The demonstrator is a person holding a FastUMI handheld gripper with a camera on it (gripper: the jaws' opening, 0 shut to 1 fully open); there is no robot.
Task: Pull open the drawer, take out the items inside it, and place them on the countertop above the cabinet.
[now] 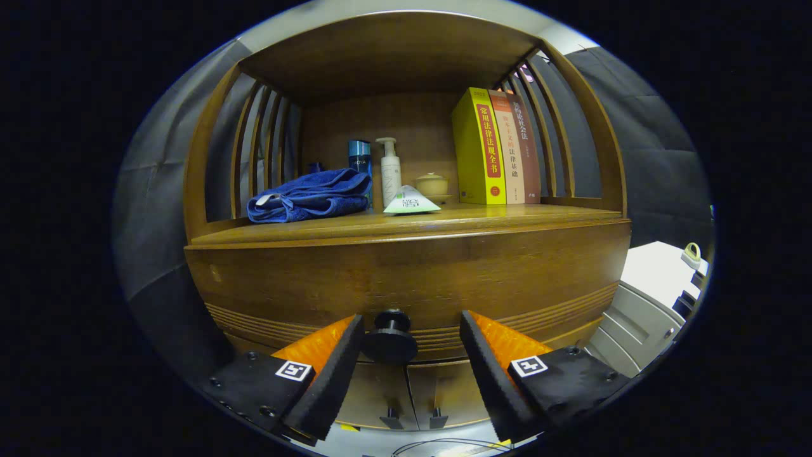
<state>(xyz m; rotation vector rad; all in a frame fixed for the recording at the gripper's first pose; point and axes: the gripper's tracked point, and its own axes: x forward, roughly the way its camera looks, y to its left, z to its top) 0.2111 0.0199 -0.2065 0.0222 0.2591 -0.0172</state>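
A wooden cabinet stands right in front of me, and its drawer front (406, 279) is shut. The drawer's round dark knob (390, 336) sits between my two fingers. My gripper (411, 333) is open, with a finger on either side of the knob and a small gap on each side. The countertop (412, 222) lies above the drawer. On it are a folded blue towel (311, 197), a blue bottle (359, 155), a white pump bottle (389, 170), a white-green tube (410, 200), a small lidded cup (431, 184) and three upright books (498, 147).
Slatted wooden sides (254, 152) and a top board enclose the countertop shelf. Below the drawer are two cabinet doors with small handles (412, 419). A white unit (647, 304) stands to the right of the cabinet.
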